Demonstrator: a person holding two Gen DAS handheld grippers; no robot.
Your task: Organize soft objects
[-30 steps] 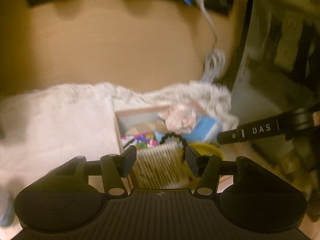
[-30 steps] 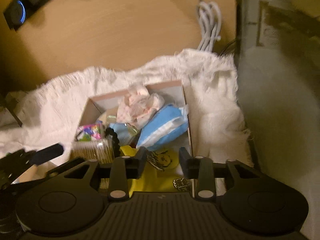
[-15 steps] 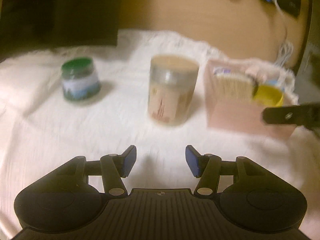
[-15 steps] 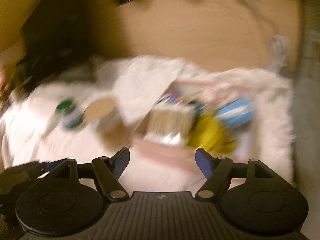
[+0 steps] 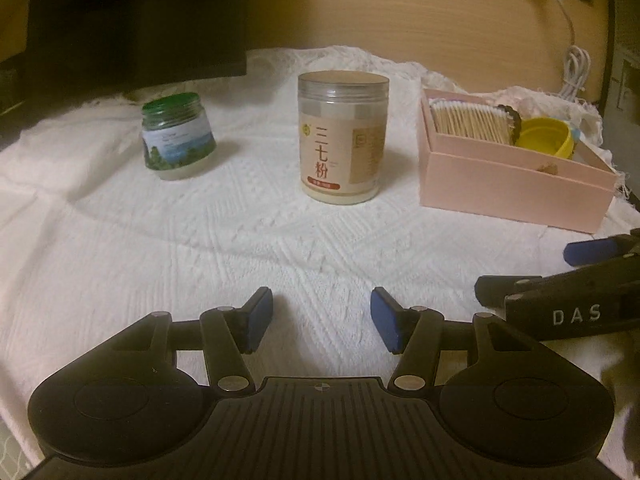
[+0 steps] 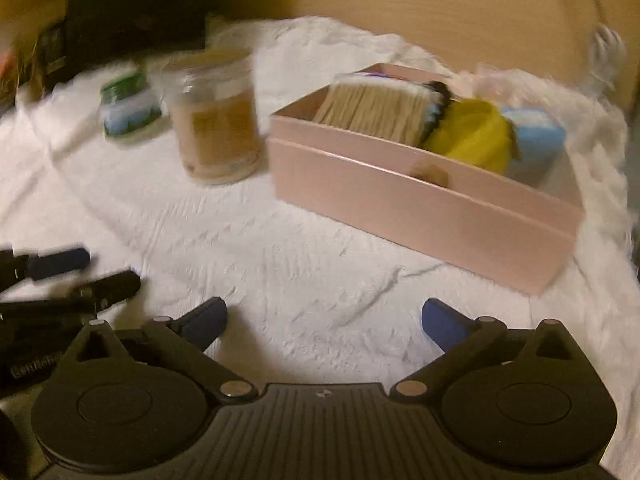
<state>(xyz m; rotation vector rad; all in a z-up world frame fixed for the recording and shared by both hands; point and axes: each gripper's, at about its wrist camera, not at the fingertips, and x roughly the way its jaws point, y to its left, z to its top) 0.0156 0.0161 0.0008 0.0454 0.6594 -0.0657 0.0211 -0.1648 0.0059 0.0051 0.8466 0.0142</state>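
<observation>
We hold the left gripper (image 5: 322, 326) and right gripper (image 6: 324, 322) spread wide and empty above the white cloth (image 5: 160, 248); the pink box (image 5: 516, 188) sits ahead, right of both

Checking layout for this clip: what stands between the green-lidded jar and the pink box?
The tall clear-lidded jar stands between the green-lidded jar and the pink box, apart from both on the white cloth; the left wrist view shows it clearest.

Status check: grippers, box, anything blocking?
Left gripper and right gripper both open, empty, over the white cloth. Pink box packed with cotton swabs, yellow item. Two jars left of the box, nothing blocking.
</observation>
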